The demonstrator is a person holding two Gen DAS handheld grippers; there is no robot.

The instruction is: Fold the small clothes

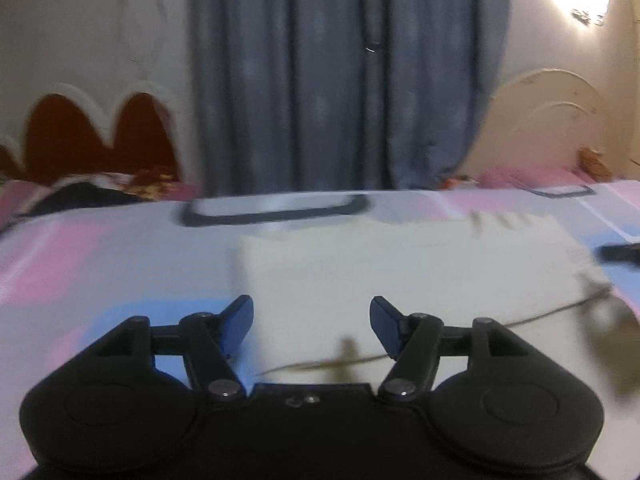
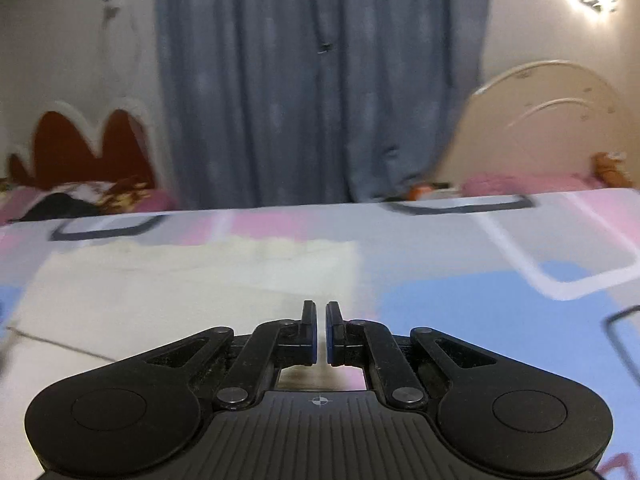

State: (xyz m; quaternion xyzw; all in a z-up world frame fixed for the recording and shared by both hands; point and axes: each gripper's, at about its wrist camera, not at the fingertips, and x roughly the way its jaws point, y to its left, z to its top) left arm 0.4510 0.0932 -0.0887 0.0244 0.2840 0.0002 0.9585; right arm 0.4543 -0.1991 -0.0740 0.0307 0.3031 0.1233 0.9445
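Observation:
A cream-white cloth [image 1: 400, 276] lies flat on the patterned bed sheet [image 1: 100, 264]. In the left wrist view my left gripper [image 1: 312, 320] is open and empty, hovering over the cloth's near left part. In the right wrist view the same cloth [image 2: 180, 292] spreads to the left and ahead. My right gripper [image 2: 321, 330] has its jaws nearly together with a thin gap, near the cloth's right edge. Nothing shows between its pads. A dark thread crosses the cloth [image 1: 360, 360].
The sheet [image 2: 480, 300] has pink, blue and grey blocks. A blue-grey curtain [image 1: 344, 80] hangs behind the bed. A cream headboard [image 2: 552, 120] stands at the right, a red scalloped one [image 1: 92, 136] at the left. A dark object [image 1: 620, 254] lies at the right edge.

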